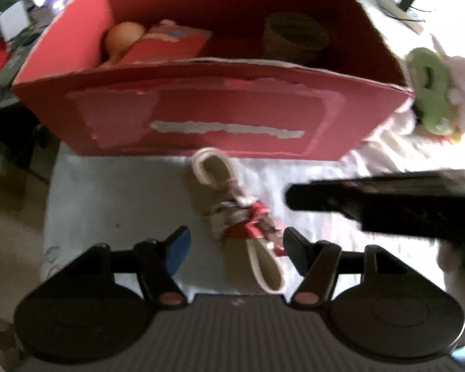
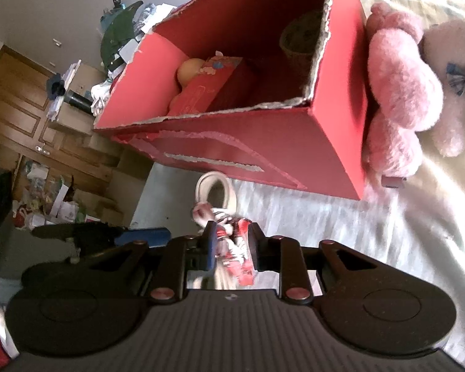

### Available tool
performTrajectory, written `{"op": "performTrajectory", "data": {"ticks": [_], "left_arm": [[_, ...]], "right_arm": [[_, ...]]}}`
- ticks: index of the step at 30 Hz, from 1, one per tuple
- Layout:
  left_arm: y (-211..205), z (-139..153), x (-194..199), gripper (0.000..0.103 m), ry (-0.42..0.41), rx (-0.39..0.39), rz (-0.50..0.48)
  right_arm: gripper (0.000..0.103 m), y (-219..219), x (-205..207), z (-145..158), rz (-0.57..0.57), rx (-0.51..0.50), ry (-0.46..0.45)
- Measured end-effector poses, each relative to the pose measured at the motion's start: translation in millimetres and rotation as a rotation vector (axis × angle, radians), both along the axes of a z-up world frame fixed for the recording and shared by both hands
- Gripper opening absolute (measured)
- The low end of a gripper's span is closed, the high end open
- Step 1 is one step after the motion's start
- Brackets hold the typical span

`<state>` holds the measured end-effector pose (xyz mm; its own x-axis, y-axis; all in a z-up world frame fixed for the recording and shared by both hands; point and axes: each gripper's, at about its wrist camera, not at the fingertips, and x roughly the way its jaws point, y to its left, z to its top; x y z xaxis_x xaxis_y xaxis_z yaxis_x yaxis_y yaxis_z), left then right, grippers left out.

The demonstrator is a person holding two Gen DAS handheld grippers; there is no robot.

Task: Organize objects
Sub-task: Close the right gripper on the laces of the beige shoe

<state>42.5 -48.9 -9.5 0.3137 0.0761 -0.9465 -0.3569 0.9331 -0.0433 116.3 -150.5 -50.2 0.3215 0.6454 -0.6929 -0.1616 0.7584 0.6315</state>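
A cream strap bundle tied with red-and-white ribbon (image 1: pixel 241 220) lies on the pale bedsheet in front of a red cardboard box (image 1: pixel 207 114). My left gripper (image 1: pixel 237 246) is open, its fingers either side of the bundle's near end. My right gripper (image 2: pixel 231 249) is shut on the bundle (image 2: pixel 232 245) at its ribbon knot; its loop end (image 2: pixel 214 189) points toward the box (image 2: pixel 263 155). The right gripper shows in the left wrist view (image 1: pixel 387 201) as a dark bar coming in from the right. The box holds an orange ball (image 1: pixel 124 38), a red packet (image 1: pixel 167 46) and a woven basket (image 1: pixel 294 35).
A pink plush toy (image 2: pixel 400 99) leans on the box's right side. A green plush (image 1: pixel 431 90) lies to the right of the box. Cables (image 1: pixel 400 3) lie at the far right. A cluttered wooden cabinet (image 2: pixel 31 102) stands off the bed's left edge.
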Motion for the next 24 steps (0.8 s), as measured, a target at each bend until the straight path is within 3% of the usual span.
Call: {"op": "performTrajectory", "data": {"ticks": [5,12,14,19,24], "left_arm": [[-2.7,-13.6,2.0,0.053,0.022,-0.027,-0.031],[14.8,-29.8,0.3,0.055,0.011,-0.113,-0.01],[18.6,-32.4,-0.8,0.049,0.003,-0.133,-0.012],[16.0,-32.5,0.4,0.048,-0.011,-0.111,-0.067],[18.5,-33.6,1.9,0.048,-0.012,-0.118,-0.102]], "right_arm": [[0.031,11.2,7.5,-2.0,0.034,0.016,0.007],[0.039,39.2,13.8,-10.7,0.107,-0.018,0.026],[0.039,45.5,15.1,-12.8,0.116,-0.042,0.021],[0.039,61.0,16.1,-19.6,0.146,-0.115,0.0],[0.038,60.4,20.2,-29.6,0.123,-0.106,0.045]]}}
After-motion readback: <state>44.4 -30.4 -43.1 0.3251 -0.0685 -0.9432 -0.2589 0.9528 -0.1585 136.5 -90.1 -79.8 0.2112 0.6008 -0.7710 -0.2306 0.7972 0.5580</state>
